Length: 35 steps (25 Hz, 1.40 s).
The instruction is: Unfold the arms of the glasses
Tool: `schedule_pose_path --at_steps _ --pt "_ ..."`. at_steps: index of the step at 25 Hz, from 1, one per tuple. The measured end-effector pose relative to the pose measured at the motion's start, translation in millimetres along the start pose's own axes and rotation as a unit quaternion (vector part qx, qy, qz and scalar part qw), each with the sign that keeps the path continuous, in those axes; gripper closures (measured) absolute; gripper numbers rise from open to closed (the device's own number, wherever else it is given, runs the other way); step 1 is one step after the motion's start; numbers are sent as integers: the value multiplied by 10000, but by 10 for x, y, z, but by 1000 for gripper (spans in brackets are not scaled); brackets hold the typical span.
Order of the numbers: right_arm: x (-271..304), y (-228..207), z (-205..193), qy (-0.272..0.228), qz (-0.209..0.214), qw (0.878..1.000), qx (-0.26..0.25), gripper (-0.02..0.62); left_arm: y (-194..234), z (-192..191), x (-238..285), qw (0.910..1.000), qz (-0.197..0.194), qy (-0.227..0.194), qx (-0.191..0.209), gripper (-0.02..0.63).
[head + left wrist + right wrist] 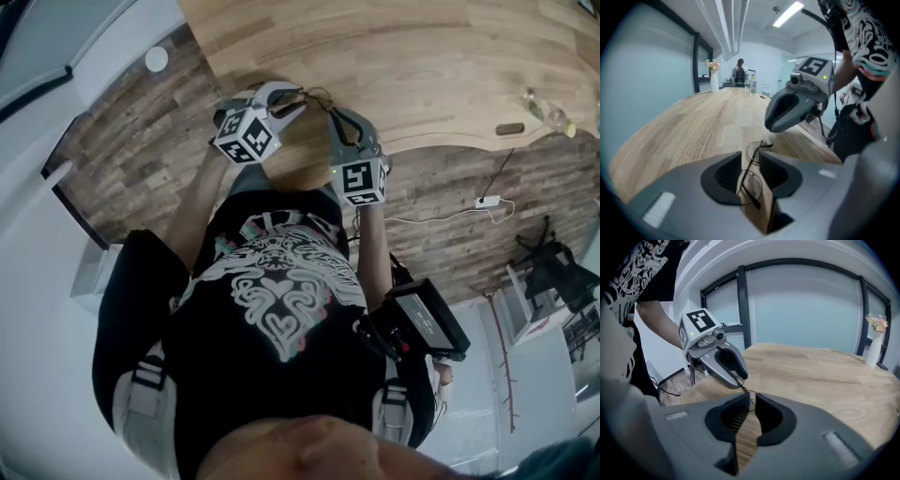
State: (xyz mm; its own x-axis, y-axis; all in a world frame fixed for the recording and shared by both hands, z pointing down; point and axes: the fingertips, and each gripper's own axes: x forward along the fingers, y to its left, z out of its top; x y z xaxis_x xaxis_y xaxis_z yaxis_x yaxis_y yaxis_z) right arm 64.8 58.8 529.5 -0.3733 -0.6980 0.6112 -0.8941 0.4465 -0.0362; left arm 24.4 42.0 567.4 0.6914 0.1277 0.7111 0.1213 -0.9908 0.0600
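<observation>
Right up close, the left hand-held gripper [751, 158] has its jaws drawn in on the glasses [753, 180], clamping the frame edge-on between the ribbed pads. It's a thin, dark wire frame with round clear lenses: one lens sits down in the gap between the jaws, while the other lens [757, 150] pokes out past the tips, and a slim dark arm runs along the frame. Across from it, the right hand-held gripper [750, 397] has its jaws pressed almost together, with a fine wire part of the glasses pinched at the very tips. From the head view the two grippers meet nose to nose, the glasses held up between them, just above the near edge of the table [422, 66]. The table is pale wood with a long grain, and most of its top is bare. Further along, a white vase [714, 80] with pale flowers stands at the table's far end, and beyond it a person [739, 74] is seated against the back wall. Below the table edge lies the dark plank floor [131, 159].
</observation>
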Motion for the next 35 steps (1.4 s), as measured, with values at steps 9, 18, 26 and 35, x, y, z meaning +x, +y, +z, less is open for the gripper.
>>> schedule_pose_path --at_steps 9,18,26,35 --pt "83 -3 -86 167 221 9996 79 535 -23 49 154 9982 -402 323 304 526" --pt "91 -108 -142 211 235 9993 189 535 -61 47 275 9936 -811 629 478 528" --pt "99 -105 -134 181 250 9993 233 535 -41 51 309 9919 -868 718 590 587" --pt "94 -118 -115 122 260 9993 246 537 -11 73 307 9920 -820 725 621 604"
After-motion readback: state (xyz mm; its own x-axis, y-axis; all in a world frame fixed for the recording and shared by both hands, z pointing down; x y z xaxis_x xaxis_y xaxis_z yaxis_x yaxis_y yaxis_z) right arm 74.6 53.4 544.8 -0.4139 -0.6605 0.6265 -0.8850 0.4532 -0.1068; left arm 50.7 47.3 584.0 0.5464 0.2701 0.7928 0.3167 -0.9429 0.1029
